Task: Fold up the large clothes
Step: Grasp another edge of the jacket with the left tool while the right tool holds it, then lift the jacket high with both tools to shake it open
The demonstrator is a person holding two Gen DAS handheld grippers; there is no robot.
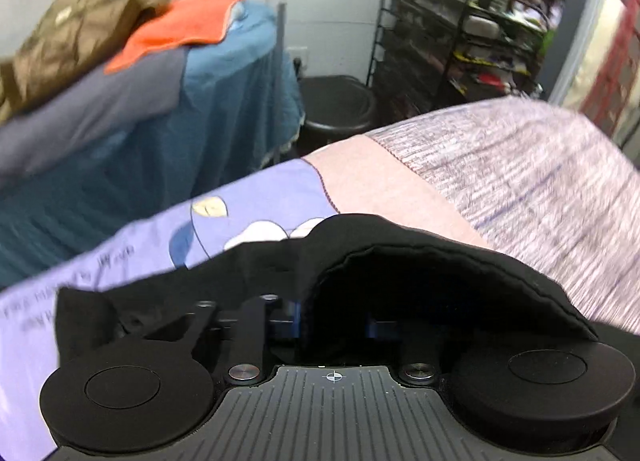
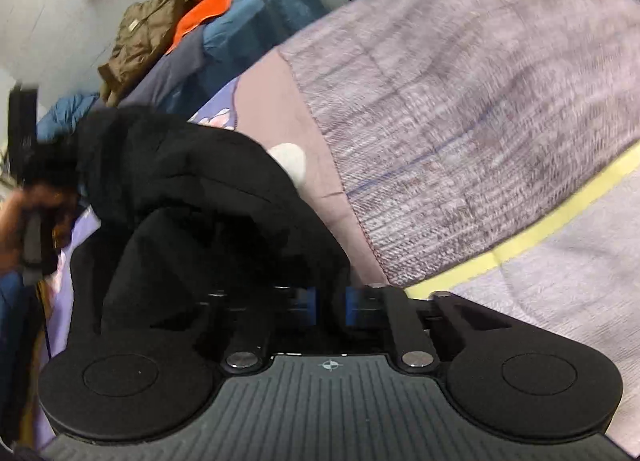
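Observation:
A black garment (image 1: 400, 261) lies bunched on a patchwork bedcover (image 1: 520, 181) of lilac, pink and woven grey panels. In the left wrist view a fold of it drapes over my left gripper (image 1: 332, 313) and hides the fingers, so how the jaws stand does not show. In the right wrist view the black garment (image 2: 180, 181) rises in a heap from my right gripper (image 2: 330, 297). Its blue finger mounts sit close together with the cloth pinched between them. A person's hand (image 2: 16, 221) holds the far end of the garment at the left edge.
Beyond the bed stands a blue-covered table (image 1: 224, 109) piled with a brown jacket (image 1: 72, 37), an orange cloth (image 1: 180, 29) and a grey garment (image 1: 92, 117). A black bin (image 1: 340, 105) and a wire rack (image 1: 440, 41) stand behind. A yellow stripe (image 2: 540, 229) crosses the bedcover.

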